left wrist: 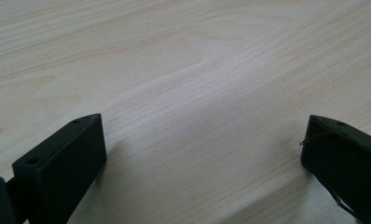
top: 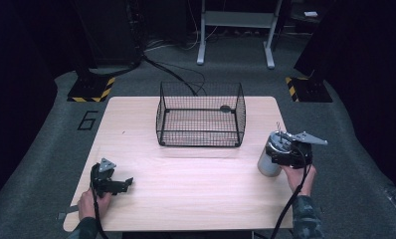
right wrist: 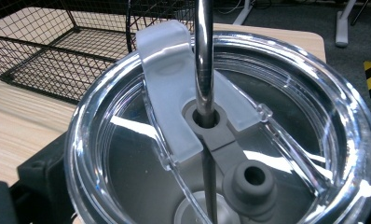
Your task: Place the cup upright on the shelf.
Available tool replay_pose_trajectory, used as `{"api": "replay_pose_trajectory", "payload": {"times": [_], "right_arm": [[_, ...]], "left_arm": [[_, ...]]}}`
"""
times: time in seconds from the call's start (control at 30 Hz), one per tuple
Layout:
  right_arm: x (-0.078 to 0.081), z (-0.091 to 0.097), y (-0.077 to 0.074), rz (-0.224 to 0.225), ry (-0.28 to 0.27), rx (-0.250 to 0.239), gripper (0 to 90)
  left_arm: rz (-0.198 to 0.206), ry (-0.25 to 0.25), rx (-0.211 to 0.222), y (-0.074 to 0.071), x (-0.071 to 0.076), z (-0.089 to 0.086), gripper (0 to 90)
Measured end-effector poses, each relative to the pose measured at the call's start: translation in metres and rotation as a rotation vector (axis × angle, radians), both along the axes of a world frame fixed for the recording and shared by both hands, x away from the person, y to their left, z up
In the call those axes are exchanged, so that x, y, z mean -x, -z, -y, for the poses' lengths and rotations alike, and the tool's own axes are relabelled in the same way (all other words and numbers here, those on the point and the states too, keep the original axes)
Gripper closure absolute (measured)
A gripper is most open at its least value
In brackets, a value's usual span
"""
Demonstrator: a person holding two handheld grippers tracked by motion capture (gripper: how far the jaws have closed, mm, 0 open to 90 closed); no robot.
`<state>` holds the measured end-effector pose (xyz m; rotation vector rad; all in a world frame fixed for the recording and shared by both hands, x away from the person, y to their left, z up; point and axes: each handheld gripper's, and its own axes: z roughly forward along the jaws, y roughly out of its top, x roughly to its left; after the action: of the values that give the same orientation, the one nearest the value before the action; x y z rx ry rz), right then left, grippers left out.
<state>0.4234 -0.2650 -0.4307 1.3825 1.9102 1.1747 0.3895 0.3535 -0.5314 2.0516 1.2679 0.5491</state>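
The steel tumbler is standing at about four o'clock on the bench, near its right edge, with a clear lid on top and a metal straw rising through the lid's centre hole. The right tongs are sitting clamped on the tumbler just under the lid, one black jaw showing at seven o'clock in the right gripper view. Up at twelve o'clock the empty wire basket is waiting, well apart from the tumbler. Over at eight o'clock the left tongs are resting low over bare wood, jaws wide apart and holding nothing.

The likely trouble is slippage: the wall looks smooth and round, so the tumbler may be turning or sliding in the jaws once lifted. The tall straw is making it top-heavy, and the straw or the base could be catching the basket's near rim if the carry runs low, tipping the tumbler or shoving the basket back.
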Motion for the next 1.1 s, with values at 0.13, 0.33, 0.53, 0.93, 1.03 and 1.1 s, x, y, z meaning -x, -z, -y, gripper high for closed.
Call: {"api": "replay_pose_trajectory", "payload": {"times": [0.13, 0.33, 0.53, 0.93, 1.03, 1.1], "right_arm": [[0.002, -0.002, 0.001, 0.033, 0.011, 0.021, 2.1], [0.005, -0.005, 0.0, 0.057, 0.022, 0.049, 3.2], [0.006, -0.003, -0.001, 0.051, 0.018, 0.033, 3.4], [0.009, -0.004, -0.012, 0.076, 0.002, 0.034, 3.4], [0.01, -0.006, -0.017, 0.076, -0.006, 0.035, 3.4], [0.01, -0.007, -0.021, 0.076, -0.014, 0.038, 3.4]], "left_arm": [[-0.002, 0.0, 0.0, 0.0, 0.0, 0.0, 0.0], [0.006, -0.003, 0.003, 0.001, 0.0, 0.0, 0.0], [0.007, -0.003, 0.003, 0.001, 0.0, 0.0, 0.0], [0.005, -0.003, 0.003, 0.0, 0.0, 0.0, 0.0], [0.007, -0.003, 0.004, 0.001, 0.0, 0.0, 0.0], [0.007, -0.003, 0.004, 0.001, 0.0, 0.0, 0.0]]}}
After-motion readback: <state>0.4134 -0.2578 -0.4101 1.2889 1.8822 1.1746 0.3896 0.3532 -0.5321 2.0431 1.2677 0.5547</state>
